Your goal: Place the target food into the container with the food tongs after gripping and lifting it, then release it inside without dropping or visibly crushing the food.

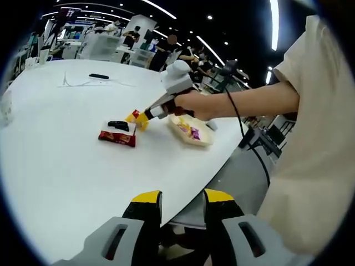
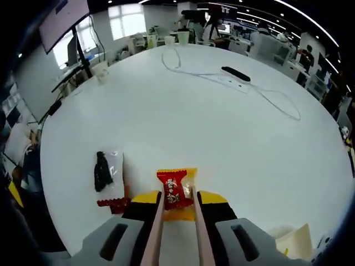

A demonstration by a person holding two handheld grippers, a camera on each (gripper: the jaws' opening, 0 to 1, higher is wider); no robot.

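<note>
Currently hovering over the near edge of the white counter [image 1: 66,166]: left tongs [image 1: 182,195], jaws spread wide, nothing between them.

At 12 o'clock from them in the left gripper view, right tongs [image 1: 138,119], tips down at the counter, carried by a hand [image 1: 194,105]. Just at 3 o'clock of those tips, a pale shallow container [image 1: 191,133] with a few coloured sweets inside. At 9 o'clock of the tips, a dark red packet [image 1: 117,137] lying flat on the counter.

In the right gripper view, right tongs [image 2: 176,197] clenched on two pale blades [image 2: 155,227] running forward between the jaws. Between the blade ends, the target: a small red sweet packet [image 2: 173,191], resting over a yellow wrapper [image 2: 191,174] on the counter. Cannot tell whether pinched or merely flanked. At 9 o'clock of it, a clear packet [image 2: 105,169] with something black inside. Far off at 1 o'clock, a black bar [image 2: 236,73] beside a loose white cable [image 2: 266,94]. Container corner at 4 o'clock, well apart from the sweet.
</note>
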